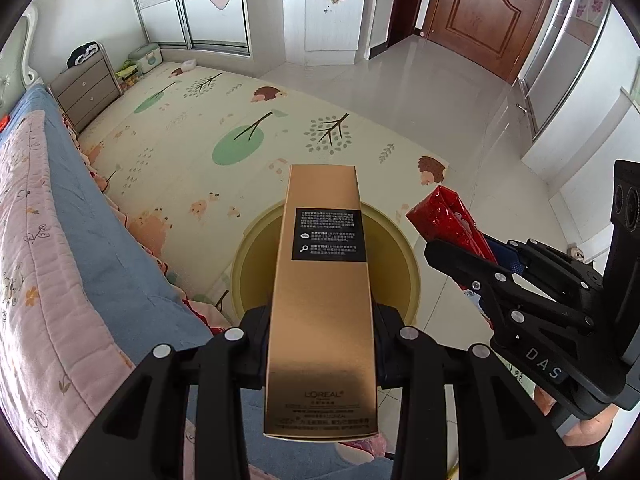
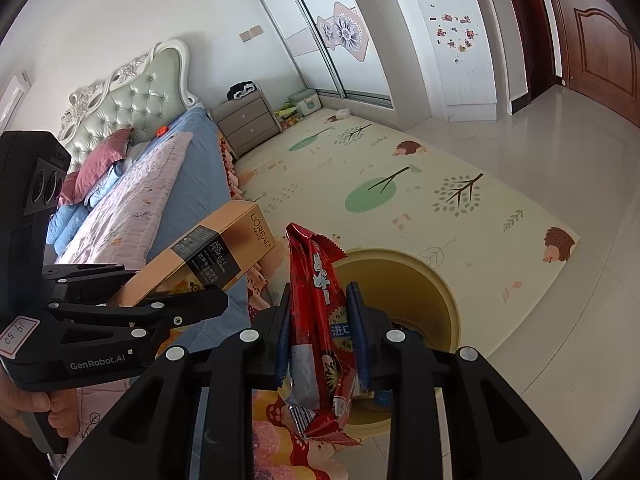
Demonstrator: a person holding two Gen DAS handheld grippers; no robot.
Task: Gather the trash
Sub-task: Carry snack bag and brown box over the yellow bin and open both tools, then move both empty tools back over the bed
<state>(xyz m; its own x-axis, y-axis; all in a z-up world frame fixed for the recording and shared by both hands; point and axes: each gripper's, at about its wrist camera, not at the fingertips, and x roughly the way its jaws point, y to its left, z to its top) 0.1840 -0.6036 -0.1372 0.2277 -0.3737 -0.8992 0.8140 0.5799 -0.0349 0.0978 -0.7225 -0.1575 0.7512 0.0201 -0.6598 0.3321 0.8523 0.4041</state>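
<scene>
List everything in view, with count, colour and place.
box: one, gold, in left claw over bin
wrapper: one, red, in right claw
bin: one, yellow, on floor beside bed
mat: one, cream with trees, on floor
bed: one, blue sheet, pink quilt
drawers: one, grey, at bedhead
door: one, brown, far wall
left claw: one, black, shut on box
right claw: one, black, shut on wrapper

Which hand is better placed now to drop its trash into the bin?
Left, probably. Its gold box hangs over the bin mouth. The right gripper's red wrapper is nearer the bin's edge.
</scene>
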